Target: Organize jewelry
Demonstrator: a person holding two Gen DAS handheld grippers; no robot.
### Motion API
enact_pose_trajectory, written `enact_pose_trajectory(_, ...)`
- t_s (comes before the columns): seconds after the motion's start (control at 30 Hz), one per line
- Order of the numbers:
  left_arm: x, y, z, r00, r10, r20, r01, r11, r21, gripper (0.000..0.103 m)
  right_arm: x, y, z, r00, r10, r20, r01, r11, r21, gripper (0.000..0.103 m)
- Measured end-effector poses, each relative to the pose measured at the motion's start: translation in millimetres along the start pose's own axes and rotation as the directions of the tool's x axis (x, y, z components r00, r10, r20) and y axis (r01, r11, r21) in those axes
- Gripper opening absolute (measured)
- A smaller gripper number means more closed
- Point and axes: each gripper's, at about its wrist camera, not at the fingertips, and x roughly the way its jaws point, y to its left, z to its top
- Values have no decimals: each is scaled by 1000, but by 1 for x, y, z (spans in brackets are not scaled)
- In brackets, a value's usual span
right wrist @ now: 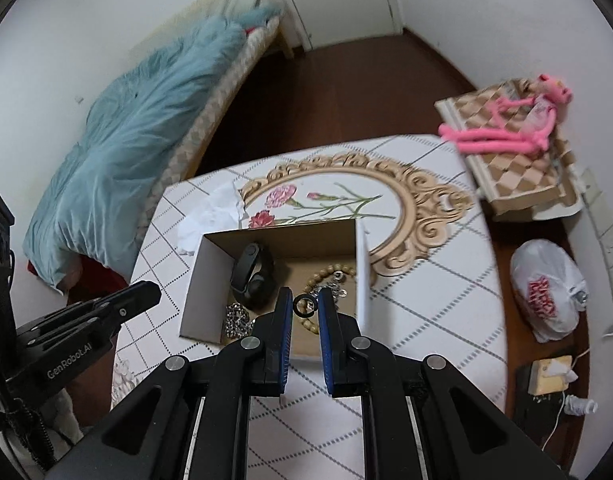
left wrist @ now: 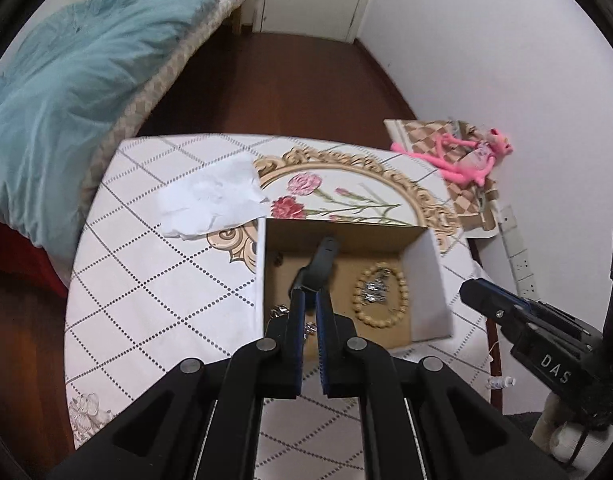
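An open cardboard box (left wrist: 430, 276) (right wrist: 204, 280) stands on the patterned table. My left gripper (left wrist: 310, 294) is shut on a dark grey watch band (left wrist: 320, 264) and holds it over the box. In the right wrist view the band (right wrist: 252, 276) hangs inside the box at the left. My right gripper (right wrist: 305, 304) is shut on a small dark ring (right wrist: 305, 305) just above the box's near side. A wooden bead bracelet (left wrist: 380, 296) (right wrist: 330, 272) lies on the box floor around silver pieces (left wrist: 376, 290). A silver chain (right wrist: 236, 318) lies in the near left corner.
White crumpled paper (left wrist: 214, 200) lies on the table (left wrist: 146, 280) behind the box. A bed with a teal blanket (left wrist: 66, 80) is at the left. A pink plush toy (right wrist: 518, 128) on a checkered box and a white plastic bag (right wrist: 546, 292) are at the right.
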Motion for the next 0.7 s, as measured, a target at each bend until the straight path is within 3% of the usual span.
enact_pose_trajectory(0.17,1,3,-6,1000,-19,-24,19,1000,-7,3,14,2,6,1000,-13,-22,13,1000,-16,13)
enact_pose_trajectory(0.27,-10,-5,-30,1000,-4,-19,4,1000,-10,8,0,2,-7,1000,-18,9,18,999,-28,13)
enact_pose_trajectory(0.3,-12,-8,-40,1000,9,-21,-9,1000,-10,15,-7,0,-17,1000,-24,21,24,999,-30,13)
enact_pose_trajectory(0.37,-14,-13,-59,1000,27,-15,-27,1000,-13,55,-14,-7,-36,999,-37,26,38,999,-21,13)
enact_pose_trajectory(0.4,-13,-16,-69,999,31,-10,-32,999,-16,86,-16,-12,-47,999,-48,23,48,999,-12,13)
enact_pose_trajectory(0.7,46,-43,-114,993,91,-73,-88,995,42,88,-5,-61,-116,987,-147,-60,151,986,69,13)
